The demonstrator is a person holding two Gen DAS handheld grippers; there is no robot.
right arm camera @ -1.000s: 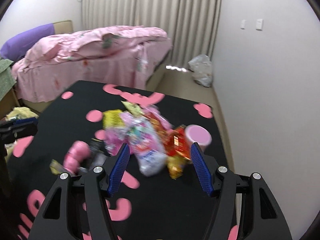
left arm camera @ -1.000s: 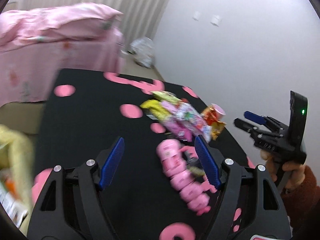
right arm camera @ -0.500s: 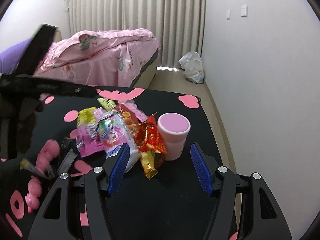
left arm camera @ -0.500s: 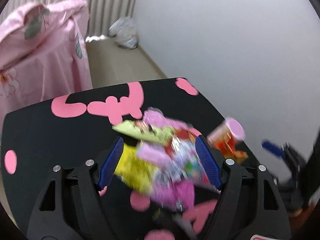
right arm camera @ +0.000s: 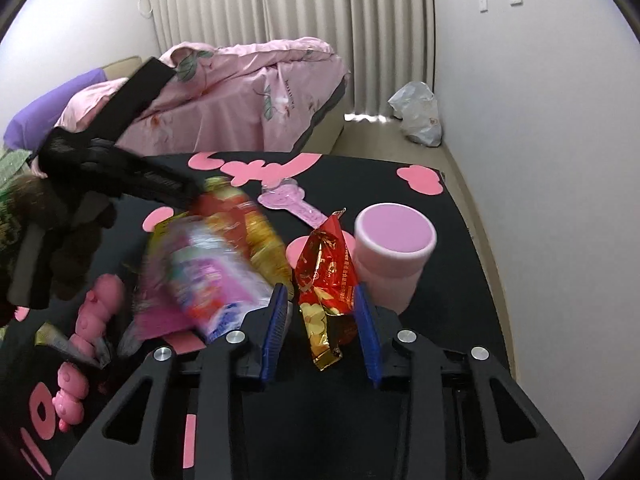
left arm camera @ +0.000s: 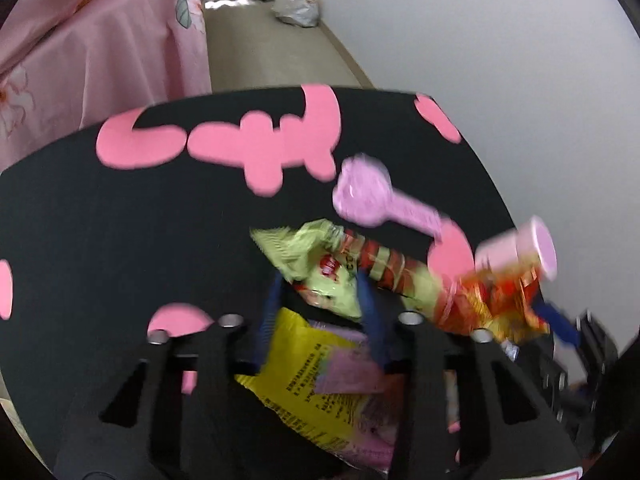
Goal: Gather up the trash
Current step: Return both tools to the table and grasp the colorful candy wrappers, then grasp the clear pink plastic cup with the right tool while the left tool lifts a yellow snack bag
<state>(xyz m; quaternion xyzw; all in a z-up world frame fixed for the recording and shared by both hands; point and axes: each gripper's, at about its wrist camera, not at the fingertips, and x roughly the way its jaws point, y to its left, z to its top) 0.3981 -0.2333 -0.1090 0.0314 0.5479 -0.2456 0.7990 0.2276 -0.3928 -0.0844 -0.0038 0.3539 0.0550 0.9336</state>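
A pile of snack wrappers lies on a black table with pink shapes [left arm camera: 120, 216]. My left gripper [left arm camera: 320, 304] has narrowed around a light green wrapper [left arm camera: 316, 268], with a yellow packet [left arm camera: 304, 364] lying under its fingers. It seems to grip the pile, which blurs in the right wrist view [right arm camera: 212, 264]. My right gripper [right arm camera: 320, 312] stands partly closed around a red and gold wrapper [right arm camera: 324, 276], beside a pink cup [right arm camera: 392, 252]. The cup also shows in the left wrist view [left arm camera: 520, 248].
A pink wand-shaped wrapper [right arm camera: 292, 202] lies behind the pile. A pink toy [right arm camera: 96, 308] lies at the table's left. A pink-covered bed [right arm camera: 248, 92] stands behind, and a white plastic bag [right arm camera: 418, 118] sits on the floor by the wall.
My left gripper moved forward into the pile and narrowed on the green wrapper. My right gripper advanced and narrowed around the red and gold wrapper. The wrapper pile shifted.
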